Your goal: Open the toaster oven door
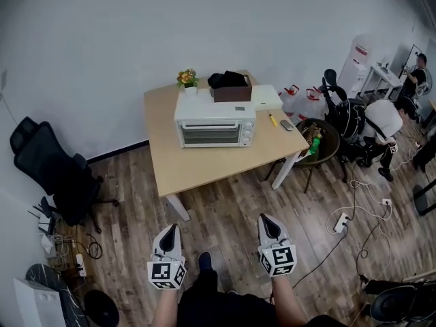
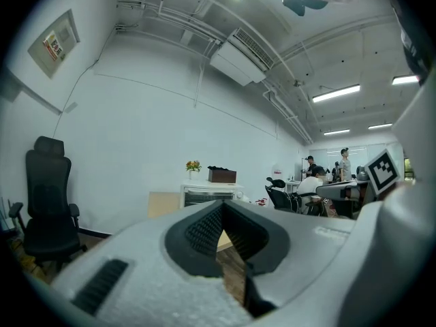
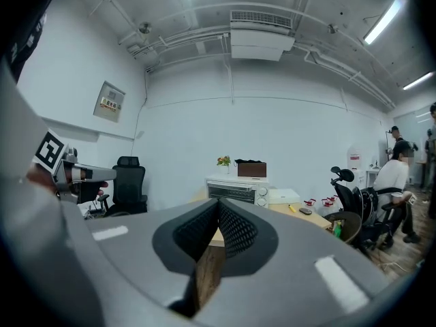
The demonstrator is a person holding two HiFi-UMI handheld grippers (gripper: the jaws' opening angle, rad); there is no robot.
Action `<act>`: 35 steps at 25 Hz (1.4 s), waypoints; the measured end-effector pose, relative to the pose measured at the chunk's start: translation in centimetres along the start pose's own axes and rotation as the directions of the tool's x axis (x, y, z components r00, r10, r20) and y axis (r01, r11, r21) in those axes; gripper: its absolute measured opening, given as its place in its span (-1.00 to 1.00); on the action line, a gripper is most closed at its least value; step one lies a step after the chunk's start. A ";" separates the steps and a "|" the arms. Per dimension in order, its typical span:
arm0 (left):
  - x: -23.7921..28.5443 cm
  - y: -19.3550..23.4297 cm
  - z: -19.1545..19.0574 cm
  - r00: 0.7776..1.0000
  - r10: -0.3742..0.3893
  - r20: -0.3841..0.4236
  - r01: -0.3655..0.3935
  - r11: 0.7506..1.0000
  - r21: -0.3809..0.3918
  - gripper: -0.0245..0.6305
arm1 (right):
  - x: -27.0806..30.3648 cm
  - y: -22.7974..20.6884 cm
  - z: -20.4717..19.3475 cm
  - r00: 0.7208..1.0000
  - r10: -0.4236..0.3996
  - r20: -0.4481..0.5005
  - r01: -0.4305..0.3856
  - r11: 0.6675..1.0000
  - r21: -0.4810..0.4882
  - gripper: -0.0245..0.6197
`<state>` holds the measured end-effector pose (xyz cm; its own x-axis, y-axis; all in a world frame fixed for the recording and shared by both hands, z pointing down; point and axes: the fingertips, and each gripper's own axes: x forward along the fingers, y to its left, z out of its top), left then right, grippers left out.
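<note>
Toaster oven (image 1: pixel 214 126) sits on the wooden table (image 1: pixel 204 169) against the far wall, door closed, a brown box (image 1: pixel 231 92) and a small flower pot (image 1: pixel 188 80) on top of it. Left gripper (image 1: pixel 173 229) and right gripper (image 1: pixel 264 220) are held low over the floor, well apart from the table. On each the jaw tips meet with nothing between them.

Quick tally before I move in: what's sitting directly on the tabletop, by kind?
Toaster oven: 1
Boxes: 2 (brown box, white box)
Flower pot: 1
Yellow pen: 1
Small dark gadget: 1
Total: 6
</note>
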<state>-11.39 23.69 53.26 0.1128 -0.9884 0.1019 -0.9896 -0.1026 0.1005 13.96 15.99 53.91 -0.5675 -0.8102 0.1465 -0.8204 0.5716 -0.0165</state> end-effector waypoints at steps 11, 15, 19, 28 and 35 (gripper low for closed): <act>6.7 3.0 1.2 0.999 -0.044 -0.014 0.043 0.999 -0.020 -0.95 | 7.0 -0.8 1.7 1.000 -0.006 -0.002 0.006 1.000 -0.011 -0.94; 9.6 4.6 2.1 0.998 -0.068 -0.011 0.068 0.997 -0.021 -0.95 | 10.0 -0.9 2.6 1.000 -0.016 -0.010 0.016 1.000 -0.011 -0.94; 12.2 6.5 2.7 0.995 -0.097 -0.017 0.097 0.995 -0.015 -0.95 | 12.8 -0.6 3.1 0.999 -0.037 -0.019 0.037 0.999 -0.010 -0.94; 16.8 10.1 3.4 0.988 -0.152 -0.039 0.153 0.988 0.012 -0.95 | 17.6 -0.1 3.2 0.996 -0.089 -0.020 0.089 0.996 0.004 -0.94; 20.2 10.1 2.7 0.976 -0.207 -0.064 0.207 0.978 -0.006 -0.95 | 18.9 -1.2 2.5 0.993 -0.113 -0.030 0.113 0.993 0.017 -0.94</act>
<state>-19.35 2.35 53.67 0.3206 -0.9365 0.1420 -0.9443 -0.3043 0.1251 4.04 -0.32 54.21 -0.4689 -0.8653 0.1773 -0.8805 0.4737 -0.0170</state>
